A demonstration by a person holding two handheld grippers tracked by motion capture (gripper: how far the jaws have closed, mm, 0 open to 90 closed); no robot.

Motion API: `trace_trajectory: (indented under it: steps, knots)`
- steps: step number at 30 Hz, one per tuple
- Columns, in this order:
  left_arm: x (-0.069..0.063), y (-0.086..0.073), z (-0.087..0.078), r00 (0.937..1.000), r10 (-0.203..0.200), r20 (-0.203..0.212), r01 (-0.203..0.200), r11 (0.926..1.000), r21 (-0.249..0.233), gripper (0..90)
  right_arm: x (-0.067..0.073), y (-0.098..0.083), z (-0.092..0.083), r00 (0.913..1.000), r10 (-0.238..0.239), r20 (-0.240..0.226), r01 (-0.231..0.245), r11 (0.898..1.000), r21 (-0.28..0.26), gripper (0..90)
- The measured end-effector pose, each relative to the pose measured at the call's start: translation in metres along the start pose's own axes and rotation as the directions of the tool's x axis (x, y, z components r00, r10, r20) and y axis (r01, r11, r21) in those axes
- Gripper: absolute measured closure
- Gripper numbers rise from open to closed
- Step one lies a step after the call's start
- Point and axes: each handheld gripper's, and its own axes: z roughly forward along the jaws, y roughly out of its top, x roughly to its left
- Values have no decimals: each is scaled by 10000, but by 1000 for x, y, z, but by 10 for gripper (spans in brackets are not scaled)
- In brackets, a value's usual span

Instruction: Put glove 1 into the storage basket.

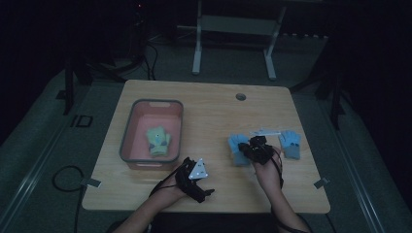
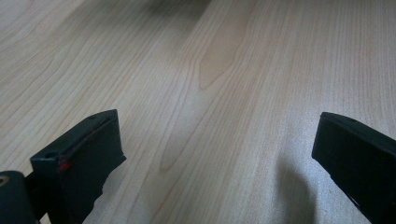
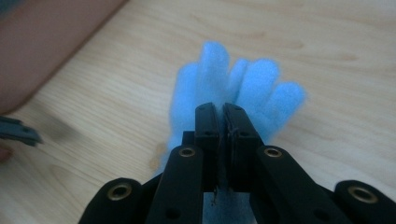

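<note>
A light blue glove is at the right middle of the wooden table. My right gripper sits over it with the jaws pressed together. In the right gripper view the gripper is shut on the palm of the blue glove, whose fingers point away from me. A second blue glove lies flat further right. A pale green glove lies inside the pink bin at the left. My left gripper rests near the front edge, open over bare wood.
A thin white strip lies between the two blue gloves, a little behind them. The pink bin's wall is at the upper left of the right gripper view. A round cable hole sits near the table's far edge.
</note>
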Motion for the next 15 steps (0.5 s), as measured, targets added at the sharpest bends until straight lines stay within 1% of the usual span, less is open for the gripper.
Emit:
trace_trajectory:
  steps: [1, 2, 4, 5, 8, 9, 10, 15]
  knots:
    - [0, 0, 0, 10000, -8, -3, 8, 10000, -13, 21, 1, -2, 4, 9999, -63, 99, 62, 10000, 76, 851]
    - [0, 0, 0, 10000, -18, 3, 18, 10000, -13, 21, 1, -4, 7, 9999, -98, 102, 97, 9999, 140, 851]
    - [0, 0, 0, 10000, 1, 8, -1, 10000, -2, 21, -1, -7, 12, 10000, -15, 22, 14, 9997, 244, 850]
    - [0, 0, 0, 10000, -3, 22, 3, 10000, 3, 21, -1, -8, 15, 10000, -38, 81, 36, 9996, 272, 850]
    - [0, -1, 0, 10000, -28, 26, 28, 10000, 4, 21, -6, -10, 23, 10000, 47, -32, -45, 9991, 424, 849]
    - [0, -1, 1, 10000, -41, 32, 41, 10000, 3, 20, -8, -12, 28, 9998, -6, -219, 17, 9988, 487, 849]
    - [0, -1, 1, 10000, -15, 41, 15, 10000, 2, 20, -8, -12, 28, 9998, -6, -219, 17, 9988, 487, 849]
    - [-2, -1, 2, 10000, 59, 53, -59, 10000, 48, 20, -12, -21, 43, 9999, 34, -163, -20, 9964, 844, 816]
